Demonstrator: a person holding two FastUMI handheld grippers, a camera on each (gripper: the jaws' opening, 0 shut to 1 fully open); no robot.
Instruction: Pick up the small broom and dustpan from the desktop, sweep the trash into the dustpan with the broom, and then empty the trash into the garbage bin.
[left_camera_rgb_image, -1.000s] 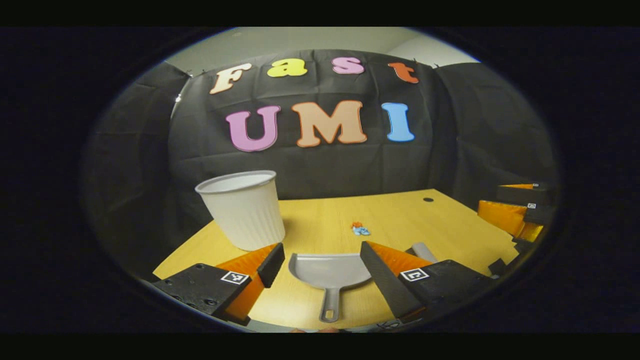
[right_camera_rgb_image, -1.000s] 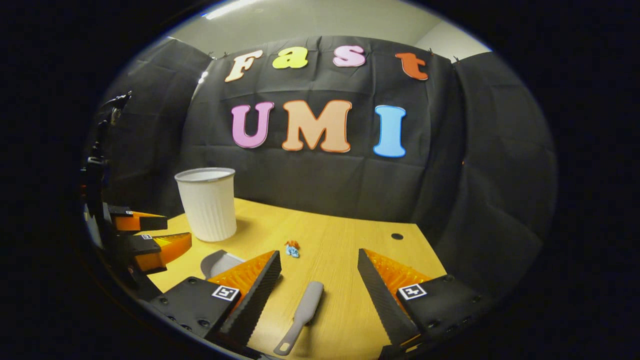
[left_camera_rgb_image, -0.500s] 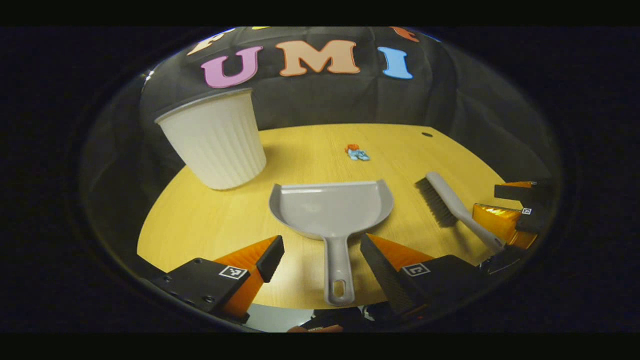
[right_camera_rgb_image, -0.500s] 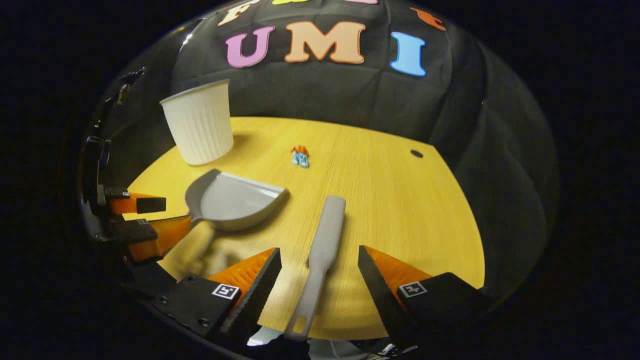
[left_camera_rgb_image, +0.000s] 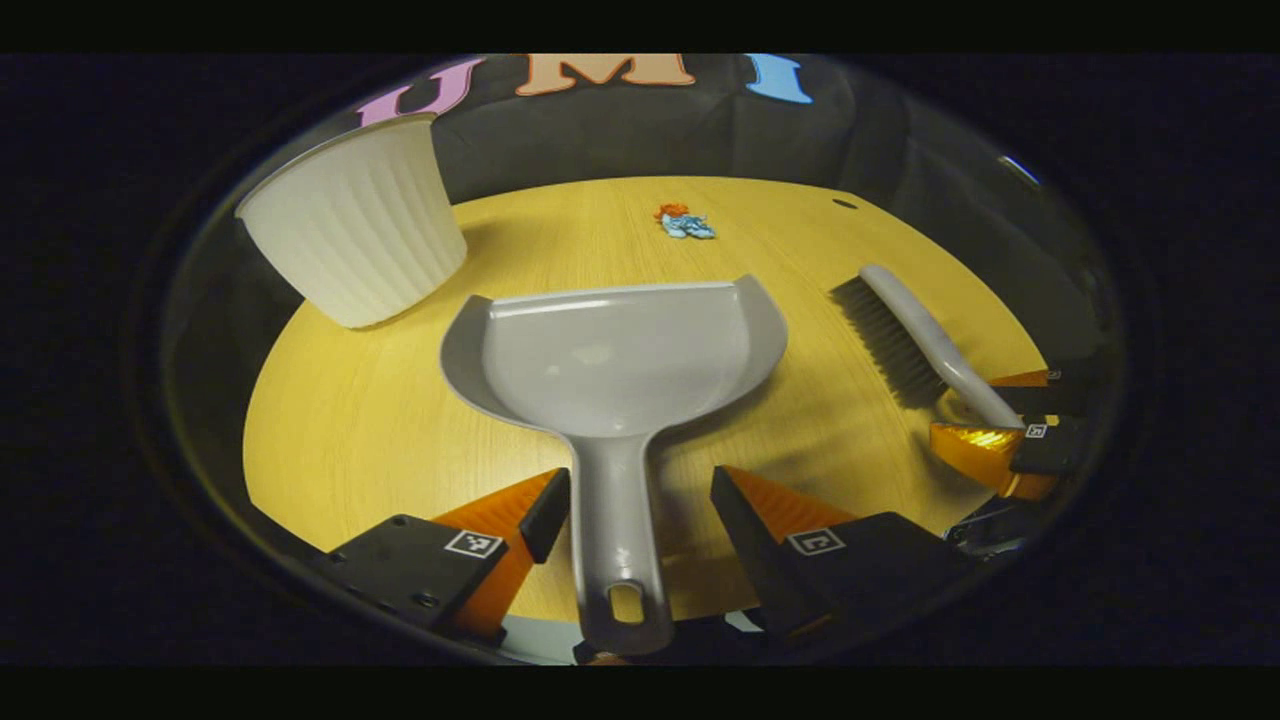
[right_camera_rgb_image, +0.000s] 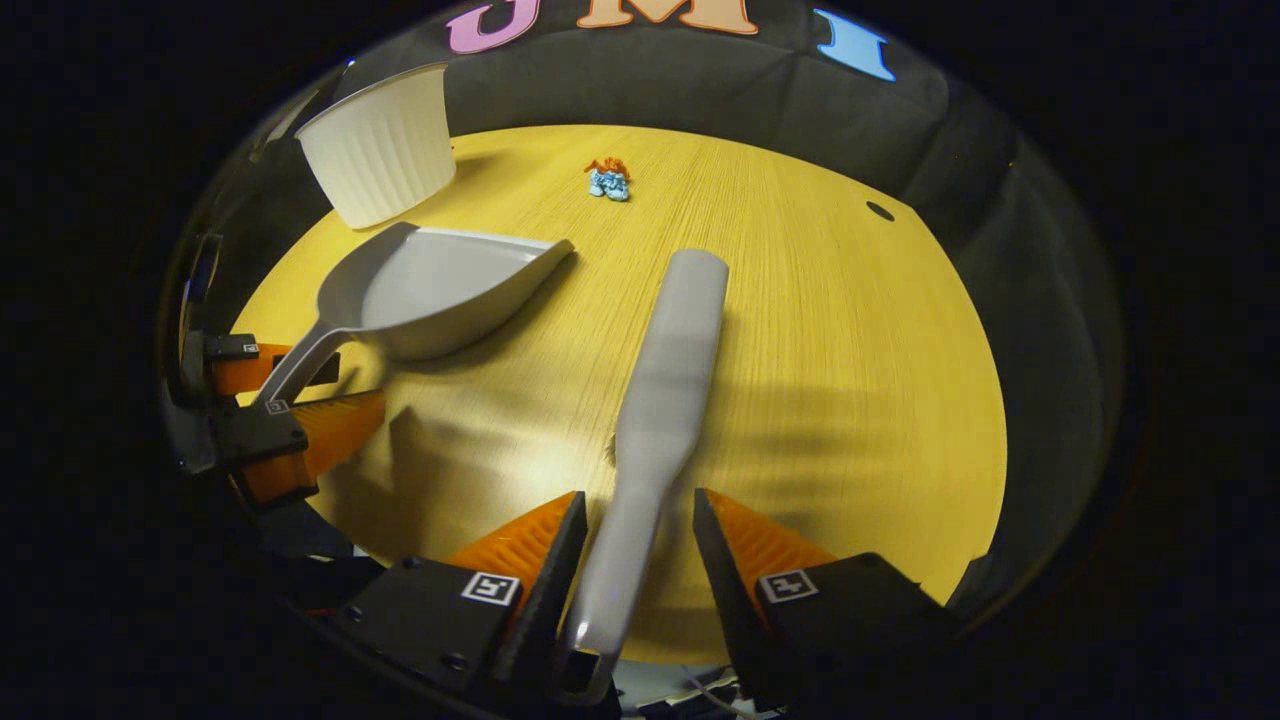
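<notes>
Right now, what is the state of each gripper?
Left gripper: open, fingers astride the dustpan handle.
Right gripper: open, fingers astride the broom handle.

Bench (left_camera_rgb_image: 380, 420): yellow wood-grain top, curved far edge, small dark round hole (right_camera_rgb_image: 880, 211) at far right, possibly a cable port. Wall (left_camera_rgb_image: 640, 130): black creased cloth behind. Lighting: dim, shadowed.

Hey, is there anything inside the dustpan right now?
The dustpan has a bare pan with nothing in it; the small orange and blue trash lies on the desktop beyond its front edge. What is under the pan is hidden.
</notes>
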